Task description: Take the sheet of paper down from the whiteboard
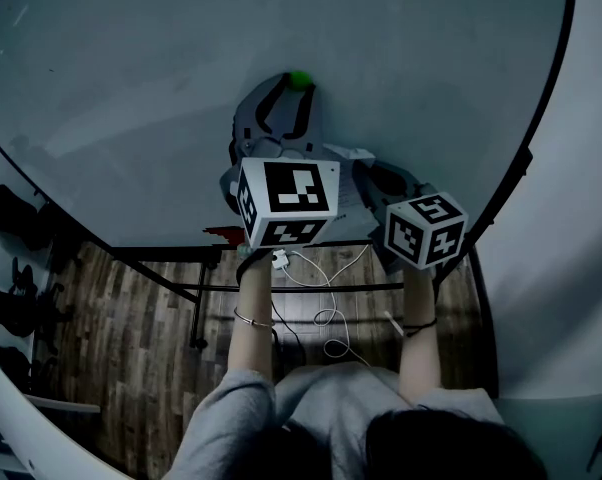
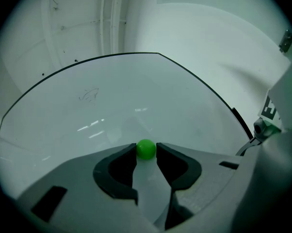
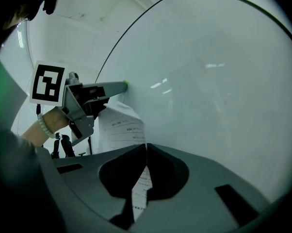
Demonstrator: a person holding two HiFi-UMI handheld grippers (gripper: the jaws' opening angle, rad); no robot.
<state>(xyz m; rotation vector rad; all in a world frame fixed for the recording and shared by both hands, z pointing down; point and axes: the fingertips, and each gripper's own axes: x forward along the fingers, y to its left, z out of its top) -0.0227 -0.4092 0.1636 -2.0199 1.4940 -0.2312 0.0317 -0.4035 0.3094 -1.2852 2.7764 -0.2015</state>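
Note:
A green ball magnet sits on the whiteboard, and my left gripper is shut on it. The head view shows the same magnet at the tip of the left gripper. The sheet of paper, white with printed lines, hangs curled below the magnet against the whiteboard. My right gripper is shut on the sheet's lower edge, low and to the right of the left gripper. In the head view the right gripper's jaws are hidden behind its marker cube.
The whiteboard stands on a dark metal frame over a wooden floor. Dark office chairs stand at the left. A white cable dangles by the person's arms. A faint scribble marks the board's upper left.

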